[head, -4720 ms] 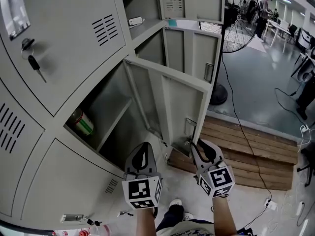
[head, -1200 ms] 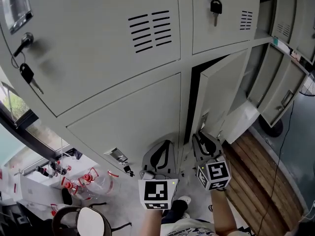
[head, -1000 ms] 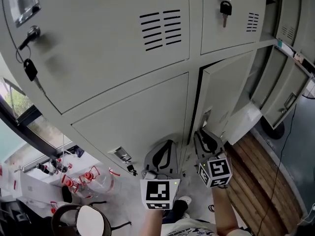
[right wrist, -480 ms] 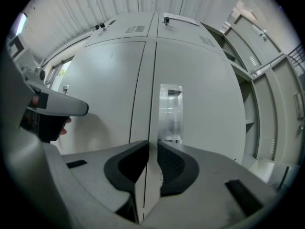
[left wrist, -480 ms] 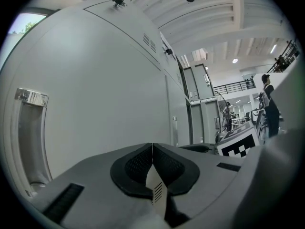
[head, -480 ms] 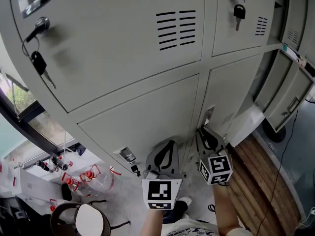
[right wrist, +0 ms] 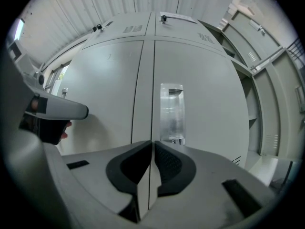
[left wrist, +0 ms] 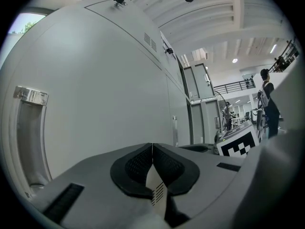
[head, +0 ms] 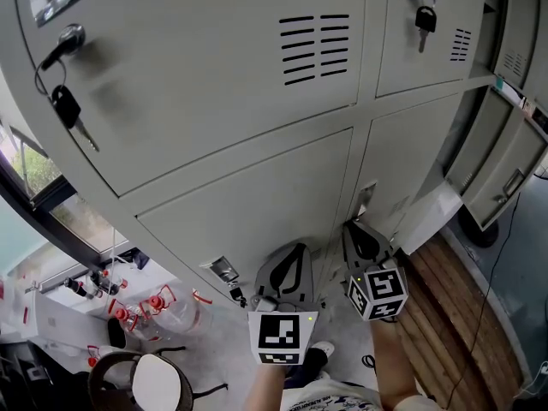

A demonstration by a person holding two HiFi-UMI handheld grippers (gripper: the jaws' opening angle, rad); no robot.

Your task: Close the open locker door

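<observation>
Though flush, door beside open doors.

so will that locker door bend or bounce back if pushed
Probably stiff: the locker door looks like flat sheet metal. It sits flush with its neighbour, so it likely won't swing further; whether it latched is unclear.

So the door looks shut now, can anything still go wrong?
Maybe. The door sits flush, but the pictures don't show whether it latched, so it might swing back out. The right hand-held gripper has just been closing its jaws with nothing between them, in front of the handle, so it isn't gripping the handle. Also, the open doors to the right stick out and could get bumped when stepping away.
</observation>
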